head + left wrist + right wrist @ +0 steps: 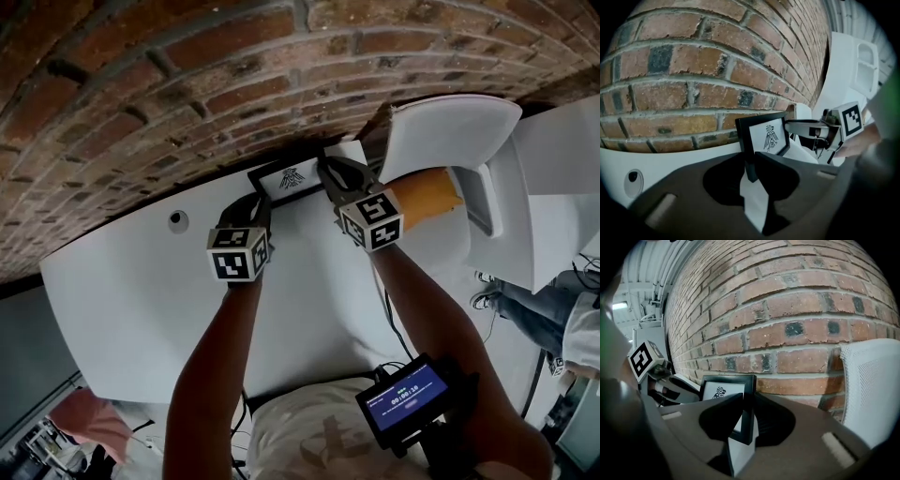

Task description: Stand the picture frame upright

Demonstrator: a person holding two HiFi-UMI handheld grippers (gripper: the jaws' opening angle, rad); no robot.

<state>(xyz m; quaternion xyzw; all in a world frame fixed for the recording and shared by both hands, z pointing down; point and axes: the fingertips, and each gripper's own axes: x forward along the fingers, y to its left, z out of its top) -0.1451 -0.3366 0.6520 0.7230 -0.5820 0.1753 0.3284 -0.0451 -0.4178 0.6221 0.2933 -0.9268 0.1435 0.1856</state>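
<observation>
The picture frame (289,178) is upright at the back of the white worktop (141,291), close before the brick wall (187,75) (its bird drawing faces the person). The left gripper (259,204) has its jaws narrow, pressed on the frame's left edge. The right gripper (336,184) clamps the right edge in the same way. A white chair (450,131) stands near, on the right.

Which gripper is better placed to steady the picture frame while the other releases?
Probably right: the right gripper grips the picture frame deep along one side; the left gripper pinches only a lower corner.
</observation>
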